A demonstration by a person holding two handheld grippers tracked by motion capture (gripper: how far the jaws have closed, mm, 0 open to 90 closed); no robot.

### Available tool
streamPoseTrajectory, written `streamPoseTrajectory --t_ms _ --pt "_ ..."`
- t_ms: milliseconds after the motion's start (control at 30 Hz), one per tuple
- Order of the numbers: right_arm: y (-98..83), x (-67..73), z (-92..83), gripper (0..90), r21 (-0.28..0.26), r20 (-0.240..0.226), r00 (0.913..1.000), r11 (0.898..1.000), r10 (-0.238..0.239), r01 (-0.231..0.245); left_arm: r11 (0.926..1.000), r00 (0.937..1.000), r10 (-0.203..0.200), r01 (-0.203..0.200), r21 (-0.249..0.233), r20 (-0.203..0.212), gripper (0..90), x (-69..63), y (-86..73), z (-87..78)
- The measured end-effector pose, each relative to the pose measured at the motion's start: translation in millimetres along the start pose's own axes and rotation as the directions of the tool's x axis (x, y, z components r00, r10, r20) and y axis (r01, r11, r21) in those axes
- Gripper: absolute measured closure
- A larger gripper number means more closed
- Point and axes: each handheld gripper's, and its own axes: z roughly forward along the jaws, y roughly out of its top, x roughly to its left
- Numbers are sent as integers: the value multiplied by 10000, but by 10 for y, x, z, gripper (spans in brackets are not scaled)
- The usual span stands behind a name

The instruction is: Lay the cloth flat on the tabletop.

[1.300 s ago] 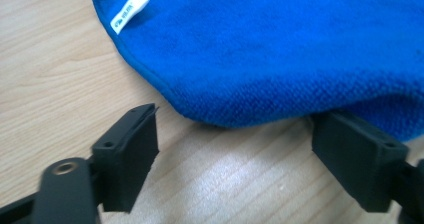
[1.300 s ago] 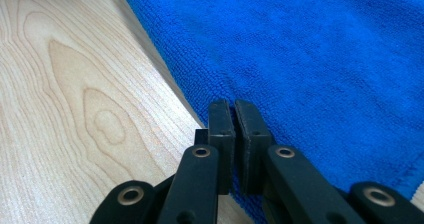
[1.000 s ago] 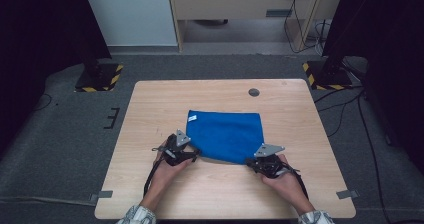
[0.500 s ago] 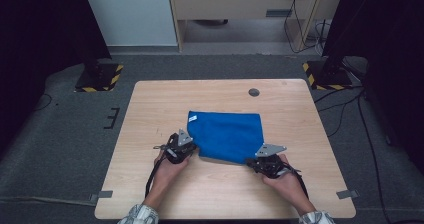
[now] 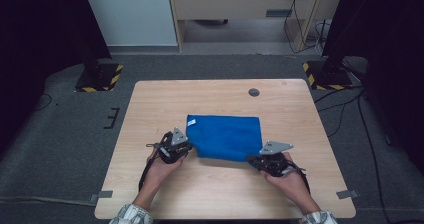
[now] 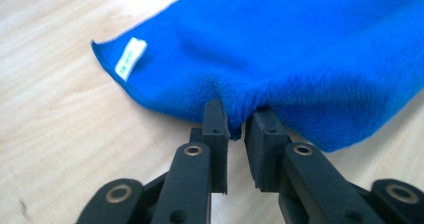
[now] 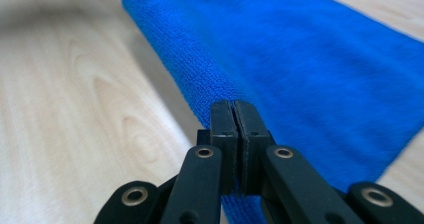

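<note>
Left gripper fingers just closed; right gripper fingers clamped.

One cloth, two grippers, one table

One blue cloth is counted on one wooden table, with two grippers, left and right, and one white tag.

The left gripper, which stood with its jaws spread at the near left corner of the blue cloth, has closed them on that corner; a small fold of the fabric now bunches up between the black pads. Within the last moment the jaws have eased apart a touch, with the cloth between them yet.
</note>
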Motion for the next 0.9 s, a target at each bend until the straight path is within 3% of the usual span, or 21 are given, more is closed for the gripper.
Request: streamPoseTrajectory --t_ms 100,167,267,367,467,567,733,900 --pt "53 -142 27 881 95 -10 9998 9997 217 -217 9996 9996 -91 85 261 259 732 68 83 129" --pt "90 -251 55 879 223 43 9994 9992 337 -338 9995 9998 -87 83 306 151 731 116 142 215" --pt "127 -431 132 875 386 195 9979 9973 619 -626 9979 9978 -542 528 370 382 710 198 229 355" --pt "125 -613 236 864 630 425 9951 9938 887 -913 9963 9984 -515 497 705 242 679 262 290 501" --pt "100 -744 333 838 847 790 9896 9883 1203 -1269 9941 9972 -737 726 806 106 624 311 300 615" --pt "79 -795 396 777 816 962 9853 9854 1412 -1491 9924 9967 -806 799 936 31 556 319 278 666" --pt "106 -783 362 655 538 1008 9843 9871 1446 -1505 9940 9956 -938 938 560 -32 459 288 245 605" --pt "143 -725 284 480 259 1183 9810 9872 1535 -1576 9953 9955 -948 949 196 -78 424 234 195 471"
